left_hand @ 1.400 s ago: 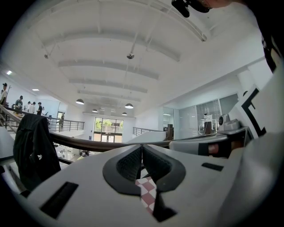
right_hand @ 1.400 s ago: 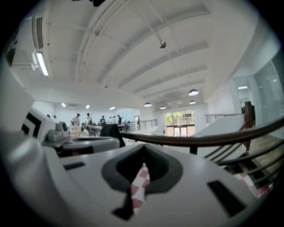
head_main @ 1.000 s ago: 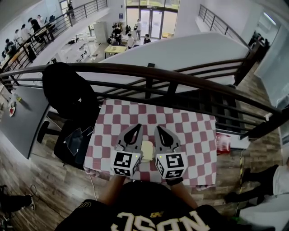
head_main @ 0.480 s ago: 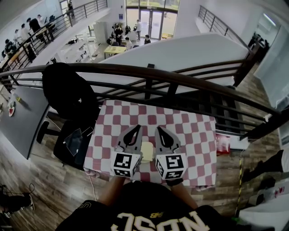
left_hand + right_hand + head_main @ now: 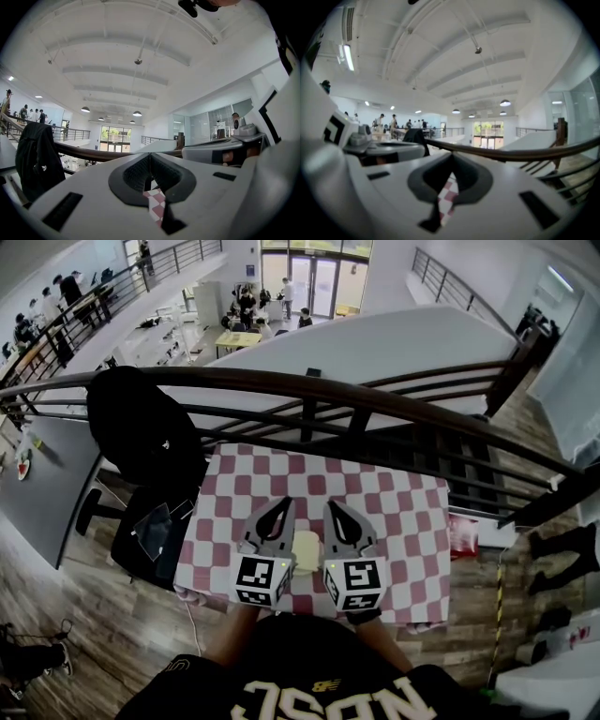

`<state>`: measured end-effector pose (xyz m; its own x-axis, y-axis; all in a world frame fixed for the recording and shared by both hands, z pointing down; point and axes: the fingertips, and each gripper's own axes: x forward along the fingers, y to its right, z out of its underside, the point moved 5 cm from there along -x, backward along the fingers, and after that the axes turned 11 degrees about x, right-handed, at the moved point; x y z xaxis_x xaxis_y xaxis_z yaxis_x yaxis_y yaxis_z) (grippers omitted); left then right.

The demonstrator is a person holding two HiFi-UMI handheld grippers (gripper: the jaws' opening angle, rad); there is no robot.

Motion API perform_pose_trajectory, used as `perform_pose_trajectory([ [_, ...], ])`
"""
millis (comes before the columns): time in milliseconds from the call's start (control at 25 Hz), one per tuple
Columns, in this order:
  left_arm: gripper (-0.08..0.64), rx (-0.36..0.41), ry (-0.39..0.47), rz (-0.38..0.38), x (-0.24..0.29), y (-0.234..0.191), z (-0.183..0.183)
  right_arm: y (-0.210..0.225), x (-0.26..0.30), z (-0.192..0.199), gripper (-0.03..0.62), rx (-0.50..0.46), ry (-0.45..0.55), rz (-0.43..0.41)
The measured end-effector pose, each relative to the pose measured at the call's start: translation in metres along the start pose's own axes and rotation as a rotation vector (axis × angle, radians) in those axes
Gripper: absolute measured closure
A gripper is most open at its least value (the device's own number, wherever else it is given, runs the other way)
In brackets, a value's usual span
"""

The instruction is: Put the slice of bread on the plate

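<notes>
A dark, curved handrail with black bars (image 5: 309,385) runs along the far edge of the surface covered in a red-and-white chequered cloth (image 5: 394,493). A black chair draped with a black coat (image 5: 141,427) stands off the surface's left side.

Over the near half of the surface, the left hand-held gripper (image 5: 285,503) and the right hand-held gripper (image 5: 331,507) are held side by side, both pointing towards the surface's far edge. In the left gripper view, the left hand-held gripper (image 5: 149,157) has its jaws pressed together with nothing in them. Only the chequered cloth shows in the slit below the tips. The right hand-held gripper (image 5: 452,157) is likewise pressed together and empty.

The pale, cream-coloured slice of bread (image 5: 306,545) lies on the surface near its front edge, between the two grippers. It is partly hidden by them, and neither gripper holds it.
</notes>
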<state>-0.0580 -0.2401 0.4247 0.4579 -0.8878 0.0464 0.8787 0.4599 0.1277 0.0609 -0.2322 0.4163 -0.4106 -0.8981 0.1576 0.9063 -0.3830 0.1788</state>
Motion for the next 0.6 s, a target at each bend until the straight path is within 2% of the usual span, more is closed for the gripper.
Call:
perform_pose_trajectory([
  [120,0.532,0.013,0.023,-0.005,0.0015,-0.0007,-0.0035,0.0006,0.0004,0.0,0.578,-0.001,0.0,0.002],
  [600,0.532,0.014,0.008,0.003,0.006,0.0018,0.0019,0.0069,0.0021,0.0029,0.578,0.004,-0.006,0.015],
])
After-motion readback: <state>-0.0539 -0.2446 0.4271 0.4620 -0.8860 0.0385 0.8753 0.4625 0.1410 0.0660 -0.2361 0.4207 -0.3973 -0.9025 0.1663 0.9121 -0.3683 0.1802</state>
